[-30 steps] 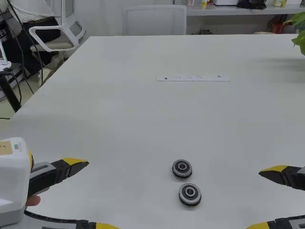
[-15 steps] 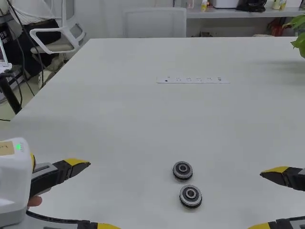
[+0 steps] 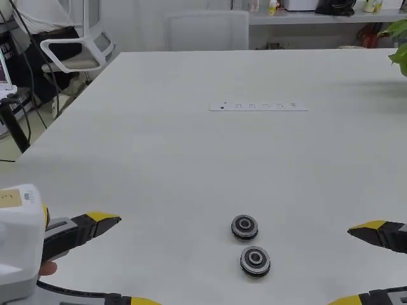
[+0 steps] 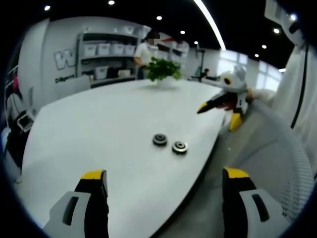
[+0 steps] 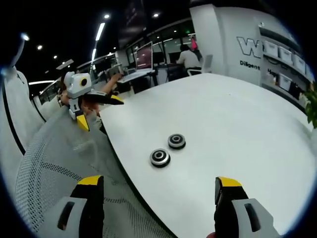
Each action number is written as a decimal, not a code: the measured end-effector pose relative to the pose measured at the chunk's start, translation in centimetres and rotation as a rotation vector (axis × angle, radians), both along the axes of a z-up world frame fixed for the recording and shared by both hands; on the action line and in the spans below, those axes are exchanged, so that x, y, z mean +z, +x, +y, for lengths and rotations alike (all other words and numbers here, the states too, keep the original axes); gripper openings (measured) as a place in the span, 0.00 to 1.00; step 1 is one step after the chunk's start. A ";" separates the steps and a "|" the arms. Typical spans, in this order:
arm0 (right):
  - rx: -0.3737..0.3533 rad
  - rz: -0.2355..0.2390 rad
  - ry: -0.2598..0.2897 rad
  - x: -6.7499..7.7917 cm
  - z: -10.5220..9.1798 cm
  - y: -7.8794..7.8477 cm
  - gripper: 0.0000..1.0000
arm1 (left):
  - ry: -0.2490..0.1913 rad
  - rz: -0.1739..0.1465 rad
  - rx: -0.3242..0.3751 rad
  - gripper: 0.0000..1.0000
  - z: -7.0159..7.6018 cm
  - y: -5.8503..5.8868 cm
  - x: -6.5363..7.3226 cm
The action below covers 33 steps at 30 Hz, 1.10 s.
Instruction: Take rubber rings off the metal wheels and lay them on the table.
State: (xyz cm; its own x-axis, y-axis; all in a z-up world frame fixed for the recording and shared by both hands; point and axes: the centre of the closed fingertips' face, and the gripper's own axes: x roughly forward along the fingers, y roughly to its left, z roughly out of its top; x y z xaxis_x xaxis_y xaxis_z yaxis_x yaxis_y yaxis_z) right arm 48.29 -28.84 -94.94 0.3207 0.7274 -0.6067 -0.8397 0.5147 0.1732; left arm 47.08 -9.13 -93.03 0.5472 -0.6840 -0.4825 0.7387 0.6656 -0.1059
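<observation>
Two small metal wheels with black rubber rings lie flat on the white table (image 3: 191, 159), close to its near edge. One wheel (image 3: 244, 227) (image 4: 160, 140) (image 5: 176, 141) sits a little farther in, and the other wheel (image 3: 255, 261) (image 4: 180, 147) (image 5: 160, 157) is closer to the edge. My left gripper (image 3: 121, 260) (image 4: 163, 173) is open at the lower left, well apart from the wheels, with nothing between its yellow-tipped fingers. To the right of them my right gripper (image 3: 353, 264) (image 5: 158, 182) is open too, and holds nothing.
A flush power strip (image 3: 257, 106) is set into the table's middle. White chairs (image 3: 70, 51) stand at the far left and behind the table. A potted plant (image 3: 399, 44) (image 4: 163, 69) sits at the far right corner. People stand in the background by shelves.
</observation>
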 end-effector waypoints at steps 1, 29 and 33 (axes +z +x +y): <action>0.000 -0.001 -0.001 0.0 0.0 0.0 0.92 | 0.001 0.000 0.001 0.98 0.0 0.0 0.0; -0.024 -0.008 0.016 0.3 -0.3 0.5 0.92 | 0.001 -0.007 0.012 0.97 0.2 0.2 0.1; -0.048 -0.009 0.055 1.0 -0.5 0.8 0.92 | 0.063 -0.018 -0.002 0.97 0.4 0.2 -0.1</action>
State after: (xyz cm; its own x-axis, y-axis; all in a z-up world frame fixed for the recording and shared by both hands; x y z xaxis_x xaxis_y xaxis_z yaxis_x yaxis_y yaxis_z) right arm 49.08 -29.37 -93.95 0.3615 0.7432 -0.5630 -0.8156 0.5446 0.1953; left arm 47.29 -8.74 -93.17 0.5548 -0.6536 -0.5149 0.7415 0.6691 -0.0504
